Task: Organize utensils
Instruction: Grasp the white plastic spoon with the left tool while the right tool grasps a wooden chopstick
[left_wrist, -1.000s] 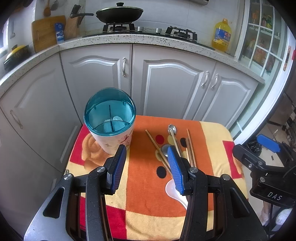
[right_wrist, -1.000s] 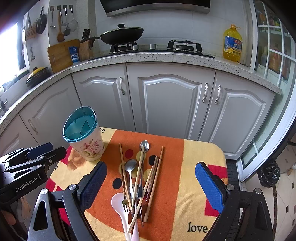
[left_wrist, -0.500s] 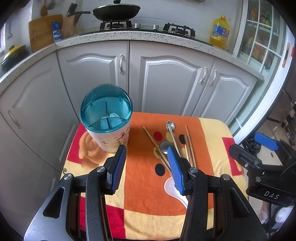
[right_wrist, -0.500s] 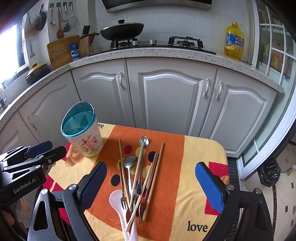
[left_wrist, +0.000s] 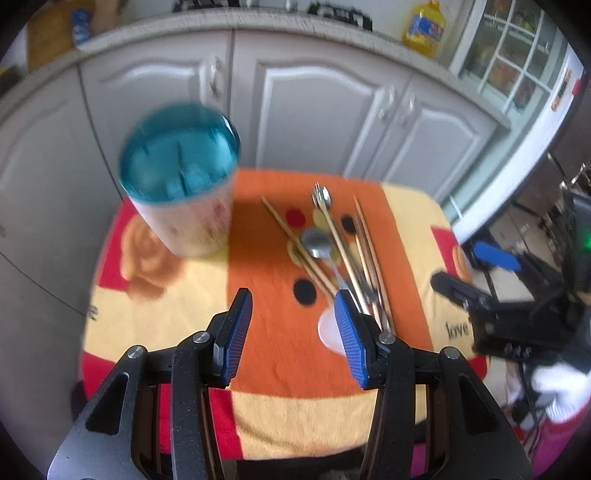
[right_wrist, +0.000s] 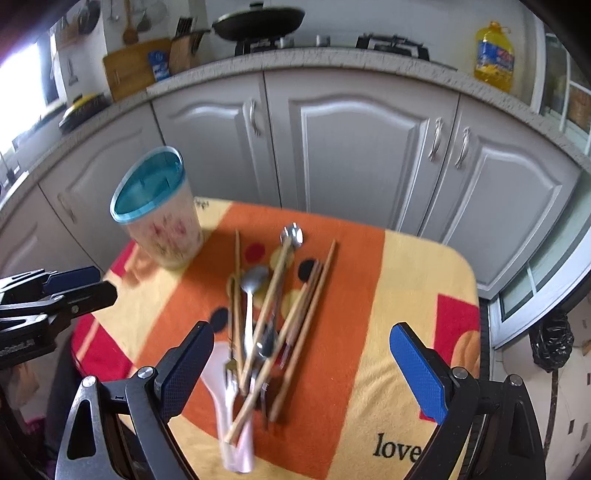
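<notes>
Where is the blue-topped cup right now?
The cup stands upright at the cloth's far left corner, left of the utensil pile, in both views.

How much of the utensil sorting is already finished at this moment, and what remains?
Nothing looks sorted yet. The holder stands upright on the towel, with no handles sticking out of it. Nothing is in hand: the left gripper and right gripper are both open and hold nothing. Left to do: the whole pile of chopsticks, spoons, a fork and a white spoon.
</notes>
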